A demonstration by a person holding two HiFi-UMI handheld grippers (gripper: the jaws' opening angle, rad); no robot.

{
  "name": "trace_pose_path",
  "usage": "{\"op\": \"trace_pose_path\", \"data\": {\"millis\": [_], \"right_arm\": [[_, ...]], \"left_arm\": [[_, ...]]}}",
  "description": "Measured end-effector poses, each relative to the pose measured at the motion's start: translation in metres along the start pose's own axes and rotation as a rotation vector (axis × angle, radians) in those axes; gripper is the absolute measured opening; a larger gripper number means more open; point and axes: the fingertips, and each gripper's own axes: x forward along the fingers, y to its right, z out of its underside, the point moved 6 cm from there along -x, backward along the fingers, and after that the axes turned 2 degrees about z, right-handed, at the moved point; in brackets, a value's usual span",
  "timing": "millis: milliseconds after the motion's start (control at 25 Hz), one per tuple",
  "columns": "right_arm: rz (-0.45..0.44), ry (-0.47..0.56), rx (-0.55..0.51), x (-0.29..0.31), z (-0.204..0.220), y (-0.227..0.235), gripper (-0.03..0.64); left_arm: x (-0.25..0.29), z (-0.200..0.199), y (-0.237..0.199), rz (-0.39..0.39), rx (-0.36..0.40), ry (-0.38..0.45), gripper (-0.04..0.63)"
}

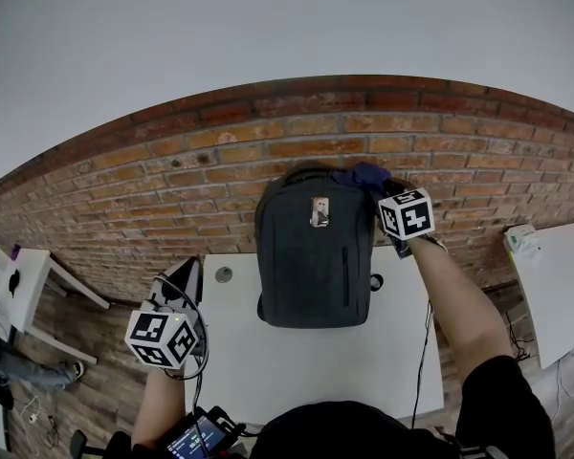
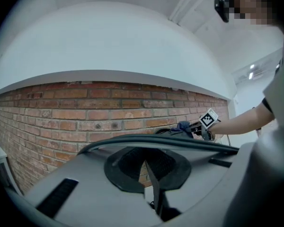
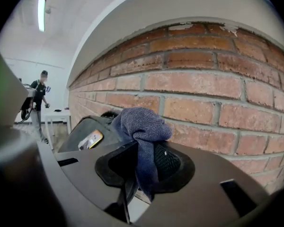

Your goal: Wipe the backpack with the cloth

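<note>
A dark grey backpack stands upright on the white table, leaning against the brick wall. My right gripper is at the backpack's top right corner, shut on a blue cloth. In the right gripper view the cloth bunches up out of the jaws of the right gripper, with the backpack below left. My left gripper hangs off the table's left edge, far from the backpack. In its own view the left gripper is shut on nothing; the cloth shows far off.
A round grommet sits in the table left of the backpack. A cable runs down the table's right side. Other white tables stand at far left and far right. A person stands far off.
</note>
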Motion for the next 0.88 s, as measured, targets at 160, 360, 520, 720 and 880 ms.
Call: {"op": "trace_pose_path", "data": {"millis": [160, 360, 520, 720, 880], "right_arm": [[-0.024, -0.031, 0.04, -0.001, 0.018, 0.001, 0.084], [-0.016, -0.075, 0.066, -0.005, 0.048, 0.002, 0.084], [-0.012, -0.105, 0.071, -0.012, 0.071, 0.0, 0.084], [-0.016, -0.159, 0.102, -0.025, 0.12, -0.012, 0.085], [-0.038, -0.213, 0.137, -0.035, 0.162, -0.028, 0.084]], "left_arm": [[0.0, -0.002, -0.003, -0.005, -0.006, 0.003, -0.003], [-0.002, 0.0, -0.001, -0.005, 0.013, -0.005, -0.003], [-0.004, 0.001, 0.0, -0.006, 0.032, -0.017, -0.003], [-0.007, 0.002, -0.003, -0.015, 0.027, -0.012, -0.003], [-0.005, 0.004, -0.003, -0.013, 0.019, -0.013, -0.003]]}}
